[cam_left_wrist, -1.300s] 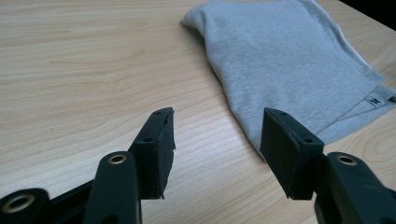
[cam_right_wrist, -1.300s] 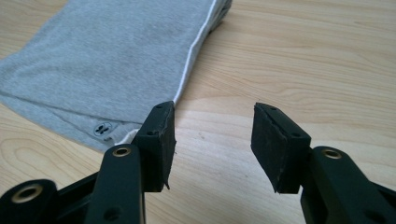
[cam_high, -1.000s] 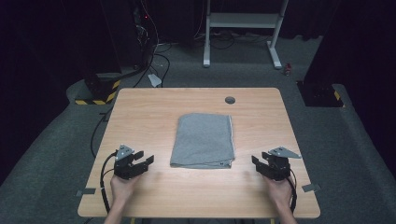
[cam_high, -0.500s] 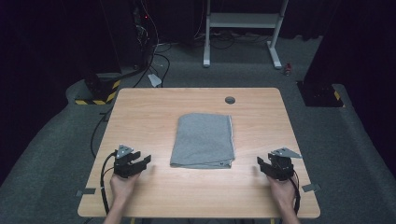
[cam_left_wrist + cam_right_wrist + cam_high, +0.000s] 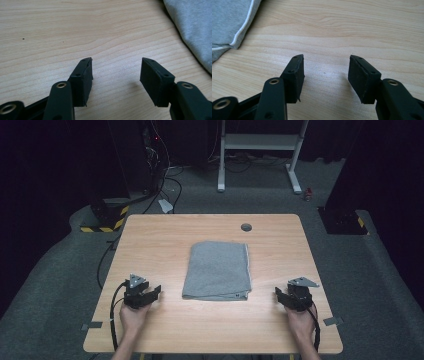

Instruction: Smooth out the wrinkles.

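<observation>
We are seeing a folded grey cloth (image 5: pixel 218 270) lying flat near the middle of the wooden bench (image 5: pixel 165 237), one white-edged hem running along its right side. The left hand-held gripper (image 5: pixel 156 292) is sitting low over the bench to the cloth's left, its jaws standing apart with nothing between them (bare wood is showing in the gap), having just been opening a little. The right hand-held gripper (image 5: pixel 277 295) is resting near the cloth's right front corner, clear of it, jaws likewise apart and gripping nothing.
</observation>
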The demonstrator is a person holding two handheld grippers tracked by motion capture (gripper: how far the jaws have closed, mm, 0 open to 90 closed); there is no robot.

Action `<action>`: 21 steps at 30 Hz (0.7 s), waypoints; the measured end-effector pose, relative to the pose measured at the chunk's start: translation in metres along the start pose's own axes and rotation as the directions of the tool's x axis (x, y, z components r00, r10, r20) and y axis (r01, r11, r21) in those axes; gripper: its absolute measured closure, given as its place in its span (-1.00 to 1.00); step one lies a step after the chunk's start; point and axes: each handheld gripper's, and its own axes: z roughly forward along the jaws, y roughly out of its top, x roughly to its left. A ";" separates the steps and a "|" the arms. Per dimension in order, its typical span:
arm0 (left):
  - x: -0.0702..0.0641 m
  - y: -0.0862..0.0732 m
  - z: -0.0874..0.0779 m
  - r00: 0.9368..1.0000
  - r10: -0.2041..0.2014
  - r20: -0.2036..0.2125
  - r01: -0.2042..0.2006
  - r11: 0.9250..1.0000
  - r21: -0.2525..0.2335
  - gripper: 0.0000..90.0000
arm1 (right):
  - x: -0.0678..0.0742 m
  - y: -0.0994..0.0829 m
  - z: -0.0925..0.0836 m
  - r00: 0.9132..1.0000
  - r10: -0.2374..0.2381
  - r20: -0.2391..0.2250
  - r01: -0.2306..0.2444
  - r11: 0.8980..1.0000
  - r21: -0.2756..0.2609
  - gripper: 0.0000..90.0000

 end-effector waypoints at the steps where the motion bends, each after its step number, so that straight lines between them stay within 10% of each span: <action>1: 0.000 0.000 0.001 1.000 0.004 -0.004 -0.004 1.000 0.001 -0.04 | 0.000 0.000 0.001 1.000 -0.002 0.002 0.002 1.000 -0.001 0.04; 21: -0.006 0.000 0.005 0.998 0.064 -0.025 -0.063 0.998 0.027 -0.27 | -0.001 0.000 0.008 1.000 -0.007 0.001 0.007 1.000 -0.007 -0.14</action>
